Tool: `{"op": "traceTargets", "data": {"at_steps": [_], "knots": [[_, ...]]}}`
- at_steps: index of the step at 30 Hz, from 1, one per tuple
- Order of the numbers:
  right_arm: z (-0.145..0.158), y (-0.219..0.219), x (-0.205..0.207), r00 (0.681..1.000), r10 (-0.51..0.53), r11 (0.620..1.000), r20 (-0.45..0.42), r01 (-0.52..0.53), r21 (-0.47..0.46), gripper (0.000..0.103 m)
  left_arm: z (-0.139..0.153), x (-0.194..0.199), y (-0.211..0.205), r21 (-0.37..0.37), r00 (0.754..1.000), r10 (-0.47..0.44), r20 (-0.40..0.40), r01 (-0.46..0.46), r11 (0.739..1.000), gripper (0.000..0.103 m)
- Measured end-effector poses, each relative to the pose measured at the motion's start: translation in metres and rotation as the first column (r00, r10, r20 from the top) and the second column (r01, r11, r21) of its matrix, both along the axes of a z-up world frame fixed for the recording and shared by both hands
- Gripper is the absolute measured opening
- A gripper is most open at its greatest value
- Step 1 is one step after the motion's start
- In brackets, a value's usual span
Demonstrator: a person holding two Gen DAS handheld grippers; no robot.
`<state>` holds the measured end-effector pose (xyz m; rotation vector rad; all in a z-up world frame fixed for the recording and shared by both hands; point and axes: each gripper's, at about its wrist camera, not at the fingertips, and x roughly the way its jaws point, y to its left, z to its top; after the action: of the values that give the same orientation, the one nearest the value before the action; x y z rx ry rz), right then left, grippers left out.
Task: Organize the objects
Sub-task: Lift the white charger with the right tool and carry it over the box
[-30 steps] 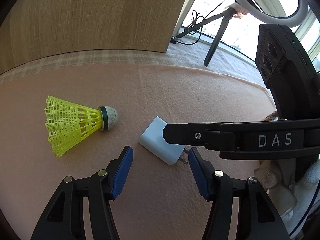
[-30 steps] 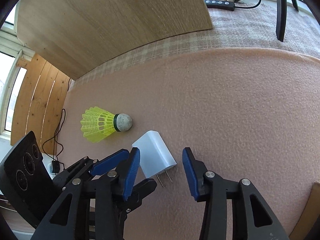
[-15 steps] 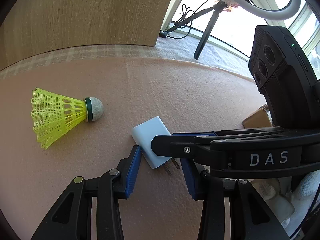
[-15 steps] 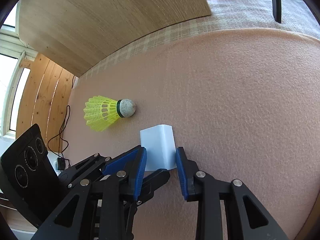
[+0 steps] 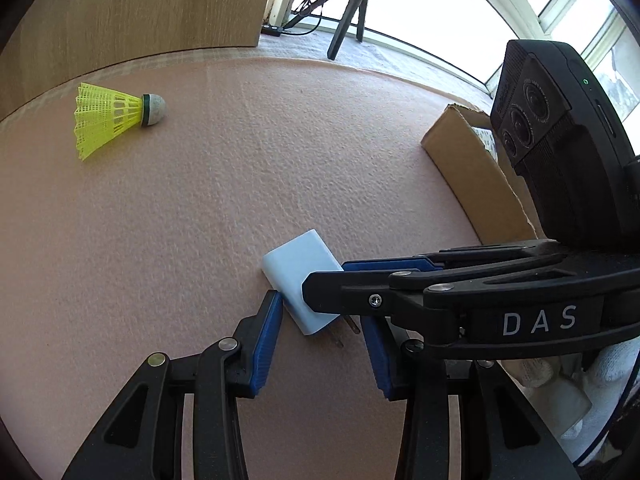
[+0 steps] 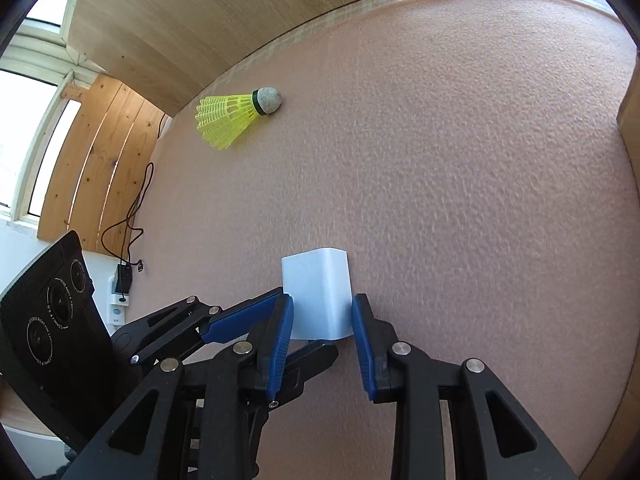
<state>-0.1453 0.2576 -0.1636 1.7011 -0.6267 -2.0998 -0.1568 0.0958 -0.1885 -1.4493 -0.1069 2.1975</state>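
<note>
1. Right wrist view first: the right gripper (image 6: 322, 318) is clamped on the white charger (image 6: 316, 296), one blue pad pressed to each side of its body, and the charger looks carried just above the pink desk (image 6: 460, 184).

2. Left wrist view shows the left gripper (image 5: 322, 330) crowding in on the same charger (image 5: 298, 276). Its left finger (image 5: 266, 340) touches the charger's edge, while the other stands off beside the metal prongs (image 5: 344, 334). So those fingers are only part closed around it, not clenching it. Both sets of fingers have just been closing, with the charger between them.

3. My read: this is the carry step, the charger picked up and bound for the cardboard box (image 5: 472, 176) at the right edge of the desk.

4. Next move calls for swinging across to the box, keeping the squeeze firm, then lowering over the opening before letting go. The left gripper needs to stay out of the way.

5. Waiting its turn: the yellow shuttlecock (image 6: 236, 116) lies on its side, well apart from the charger, near the wooden board (image 6: 192, 16).

6. Hard to tell: the right gripper's arm hides the charger's near corner in the left wrist view. The box's inside is cut off, so what it holds is unclear.
</note>
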Motion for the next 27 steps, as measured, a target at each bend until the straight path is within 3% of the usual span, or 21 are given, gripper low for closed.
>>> {"op": "traceTargets", "data": {"at_steps": [10, 14, 16, 17, 27], "knots": [[0.006, -0.003, 0.074, 1.000, -0.004, 0.999, -0.023, 0.005, 0.042, 0.028, 0.000, 0.068, 0.009, 0.005, 0.998, -0.062, 0.026, 0.062, 0.998, 0.043], [0.011, -0.007, 0.078, 0.999, -0.003, 0.997, -0.054, 0.008, 0.083, 0.029, 0.002, 0.074, 0.009, 0.005, 0.998, -0.056, 0.023, 0.056, 0.998, 0.046], [0.012, -0.009, 0.078, 0.998, 0.000, 0.994, -0.059, 0.006, 0.106, 0.036, 0.002, 0.077, 0.008, -0.003, 0.999, -0.040, 0.016, 0.040, 0.999, 0.059], [0.013, -0.009, 0.078, 0.998, -0.001, 0.994, -0.066, 0.009, 0.111, 0.042, 0.002, 0.078, 0.007, -0.006, 1.000, -0.029, 0.013, 0.029, 1.000, 0.061], [0.011, -0.018, 0.070, 0.998, 0.045, 0.989, -0.054, -0.037, 0.145, 0.044, -0.001, 0.080, 0.004, 0.041, 1.000, -0.003, 0.022, 0.003, 0.999, 0.060]]}}
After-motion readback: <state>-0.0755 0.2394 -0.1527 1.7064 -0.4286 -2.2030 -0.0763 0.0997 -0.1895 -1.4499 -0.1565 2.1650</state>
